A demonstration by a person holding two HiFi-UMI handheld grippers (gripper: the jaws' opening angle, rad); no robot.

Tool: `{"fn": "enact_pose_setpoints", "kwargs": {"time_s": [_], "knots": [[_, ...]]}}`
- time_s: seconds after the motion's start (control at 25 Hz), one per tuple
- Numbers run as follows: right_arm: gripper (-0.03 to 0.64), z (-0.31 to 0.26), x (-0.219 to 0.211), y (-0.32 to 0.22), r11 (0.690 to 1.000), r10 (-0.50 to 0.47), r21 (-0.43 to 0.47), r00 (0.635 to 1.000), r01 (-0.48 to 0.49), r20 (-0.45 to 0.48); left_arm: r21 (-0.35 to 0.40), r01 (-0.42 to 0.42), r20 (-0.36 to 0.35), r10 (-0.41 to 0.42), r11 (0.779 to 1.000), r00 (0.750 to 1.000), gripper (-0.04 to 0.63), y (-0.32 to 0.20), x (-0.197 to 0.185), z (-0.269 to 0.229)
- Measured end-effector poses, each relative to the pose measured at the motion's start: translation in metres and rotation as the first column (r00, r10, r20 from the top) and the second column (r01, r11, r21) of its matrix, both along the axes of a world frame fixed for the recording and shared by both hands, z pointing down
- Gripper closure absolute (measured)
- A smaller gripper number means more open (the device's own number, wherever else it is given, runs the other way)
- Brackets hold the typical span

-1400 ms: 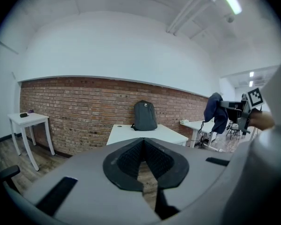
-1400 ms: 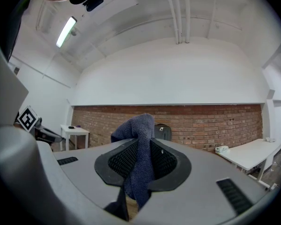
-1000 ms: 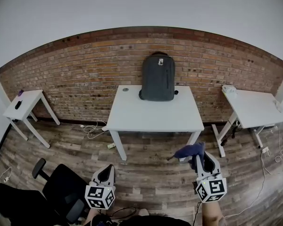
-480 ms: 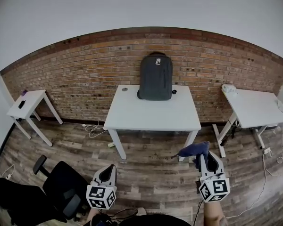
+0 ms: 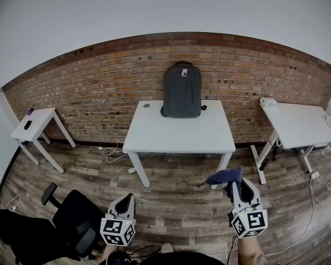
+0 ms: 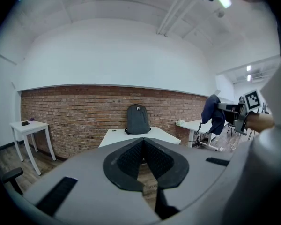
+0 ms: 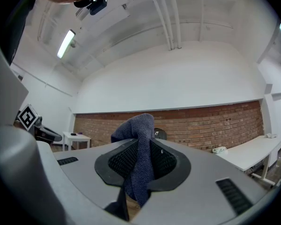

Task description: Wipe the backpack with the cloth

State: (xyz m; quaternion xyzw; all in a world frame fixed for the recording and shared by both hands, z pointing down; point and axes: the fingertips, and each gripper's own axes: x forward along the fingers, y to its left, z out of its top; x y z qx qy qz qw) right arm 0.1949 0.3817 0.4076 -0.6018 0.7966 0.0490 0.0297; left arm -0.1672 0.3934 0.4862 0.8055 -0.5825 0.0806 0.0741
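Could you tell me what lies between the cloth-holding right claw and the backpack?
In the head view, only wooden plank floor and bare white tabletop lie between the right claw, shut on the dark blue cloth, and the dark grey backpack.

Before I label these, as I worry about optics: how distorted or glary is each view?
Head view: strong fisheye, the brick wall bows into an arch. Left gripper view: dark corners, the backpack small but sharp. Right gripper view: ceiling lamp glares, the cloth sharp.
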Motion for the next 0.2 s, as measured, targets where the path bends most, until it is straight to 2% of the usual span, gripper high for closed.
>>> {"fn": "enact_pose_setpoints", "kwargs": {"time_s": [0.2], "knots": [[0.543, 0.0008, -0.0056, 0.0037, 1.000, -0.024, -0.010, 0.997, 0.025, 0.070, 0.003, -0.011, -0.003, 0.011, 1.000, 1.000, 0.598, 0.0013, -0.0036, -0.0011]]}}
